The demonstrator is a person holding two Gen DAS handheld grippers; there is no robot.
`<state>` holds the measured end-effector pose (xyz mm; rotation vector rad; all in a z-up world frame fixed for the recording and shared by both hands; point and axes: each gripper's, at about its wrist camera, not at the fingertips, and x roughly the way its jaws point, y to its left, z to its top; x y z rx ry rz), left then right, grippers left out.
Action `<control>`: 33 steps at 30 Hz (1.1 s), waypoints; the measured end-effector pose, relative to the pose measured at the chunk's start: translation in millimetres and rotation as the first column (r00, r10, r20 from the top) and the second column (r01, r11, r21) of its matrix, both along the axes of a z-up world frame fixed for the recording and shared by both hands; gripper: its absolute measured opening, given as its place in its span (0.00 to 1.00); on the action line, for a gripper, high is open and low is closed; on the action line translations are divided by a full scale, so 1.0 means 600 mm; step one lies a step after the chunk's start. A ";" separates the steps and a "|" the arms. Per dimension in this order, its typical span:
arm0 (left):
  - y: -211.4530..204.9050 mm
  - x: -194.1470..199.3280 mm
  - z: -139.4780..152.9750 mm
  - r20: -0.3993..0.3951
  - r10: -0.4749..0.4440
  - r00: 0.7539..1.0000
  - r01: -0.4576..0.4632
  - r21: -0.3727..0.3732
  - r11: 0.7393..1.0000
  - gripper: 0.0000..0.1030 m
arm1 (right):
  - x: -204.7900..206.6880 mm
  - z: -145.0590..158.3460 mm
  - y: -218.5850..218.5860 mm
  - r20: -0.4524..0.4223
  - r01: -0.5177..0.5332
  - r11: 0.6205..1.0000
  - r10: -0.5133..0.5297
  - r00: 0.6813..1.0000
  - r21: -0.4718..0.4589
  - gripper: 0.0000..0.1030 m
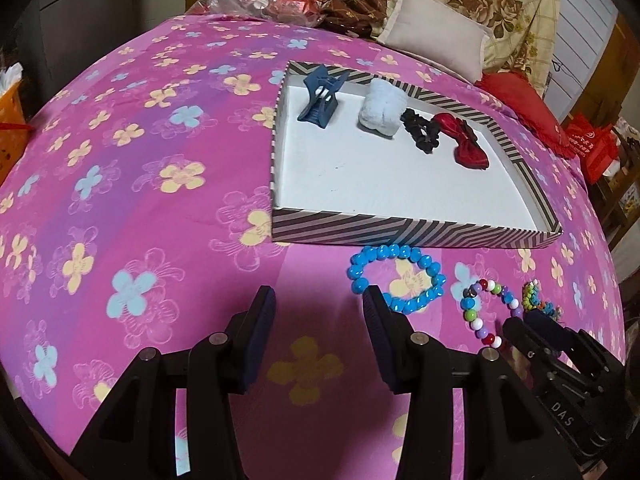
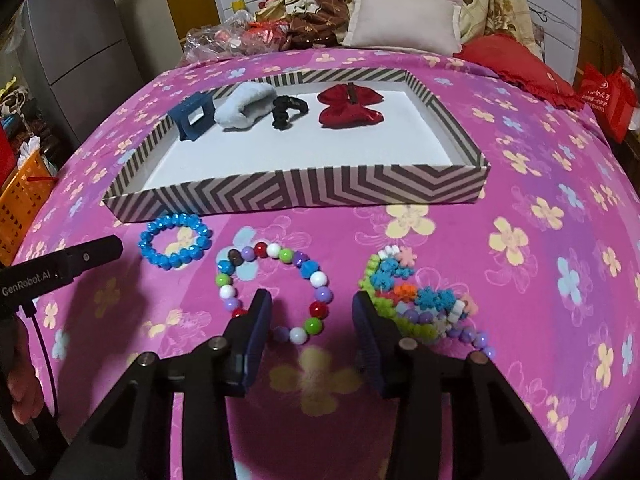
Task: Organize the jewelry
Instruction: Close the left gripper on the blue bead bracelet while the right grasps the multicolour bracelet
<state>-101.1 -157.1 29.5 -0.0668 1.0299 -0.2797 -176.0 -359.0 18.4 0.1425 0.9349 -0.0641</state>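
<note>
A striped shallow box [image 1: 400,235] [image 2: 280,196] lies on the pink flowered bedspread. It holds a blue claw clip [image 1: 320,98] [image 2: 192,114], a pale fluffy scrunchie [image 1: 382,106] [image 2: 244,106], a black scrunchie [image 1: 420,130] [image 2: 286,110] and a red bow [image 1: 464,140] [image 2: 350,106]. In front of the box lie a blue bead bracelet [image 1: 430,266] [image 2: 174,260], a multicolour bead bracelet [image 1: 470,314] [image 2: 318,278] and a flower-bead bracelet [image 1: 532,294] [image 2: 424,300]. My left gripper [image 1: 318,300] is open just left of the blue bracelet. My right gripper [image 2: 312,304] is open over the multicolour bracelet's right side.
Pillows [image 2: 404,18], a red cushion [image 2: 520,68] and crumpled bags [image 2: 224,38] lie at the far end of the bed. An orange basket [image 2: 24,196] stands off the left edge. A red bag [image 2: 608,96] stands at the right.
</note>
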 end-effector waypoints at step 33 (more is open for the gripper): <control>-0.030 0.004 0.001 0.036 -0.084 0.996 0.085 -0.038 0.996 0.00 | -0.013 0.037 0.002 0.090 -0.031 0.999 0.034 0.995 -0.037 0.09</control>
